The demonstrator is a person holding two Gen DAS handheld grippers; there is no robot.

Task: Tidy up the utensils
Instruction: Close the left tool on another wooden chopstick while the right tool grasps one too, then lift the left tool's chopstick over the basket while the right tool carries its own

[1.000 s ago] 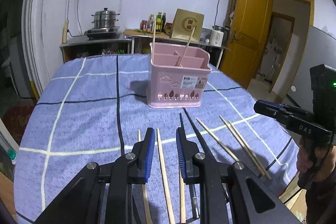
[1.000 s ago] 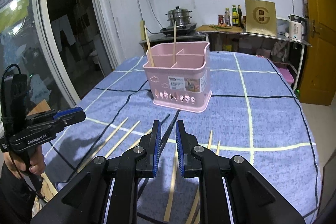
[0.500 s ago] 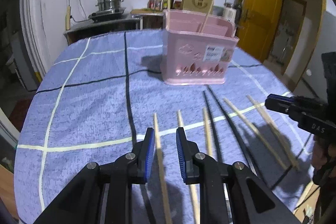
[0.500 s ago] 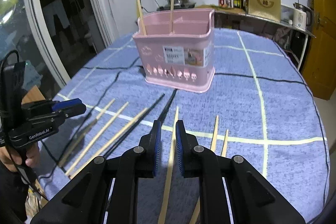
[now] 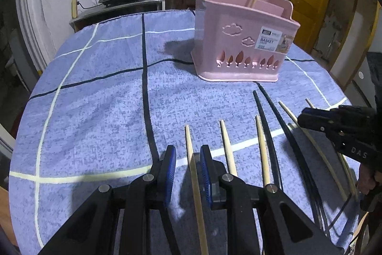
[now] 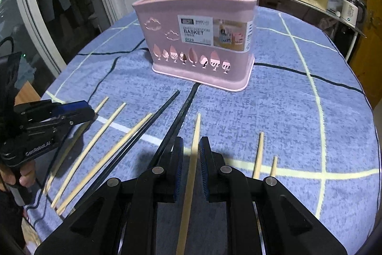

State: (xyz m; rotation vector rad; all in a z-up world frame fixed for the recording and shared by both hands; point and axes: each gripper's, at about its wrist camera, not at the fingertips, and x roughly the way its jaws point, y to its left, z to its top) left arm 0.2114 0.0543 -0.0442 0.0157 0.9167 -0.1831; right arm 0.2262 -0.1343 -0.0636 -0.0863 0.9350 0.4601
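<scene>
Left wrist view: a pale wooden chopstick (image 5: 193, 173) lies on the blue checked cloth of the table (image 5: 100, 111), running toward 12 o'clock between the jaws of the left gripper (image 5: 188, 154). The jaws stand slightly apart on either side of it, not pressing it. More wooden chopsticks (image 5: 228, 147) and two black chopsticks (image 5: 265, 116) lie in a fan toward 3 o'clock. At 1 o'clock stands the pink utensil basket (image 5: 241, 44), its label reading "BASKET"; two wooden sticks stand upright in it. At 3 o'clock the right gripper (image 5: 304, 117) shows the letters "DAS".

Right wrist view: another wooden chopstick (image 6: 191, 171) lies between the right gripper's (image 6: 191, 154) jaws, which are released, with a narrow gap on each side. The basket (image 6: 198, 40) sits at 12 o'clock; its label reads "BASKET" and "0129". At 9 o'clock the left gripper (image 6: 86, 109), marked "GenRobot.AI", hangs over the fanned chopsticks, held by a hand (image 6: 21, 173).
</scene>
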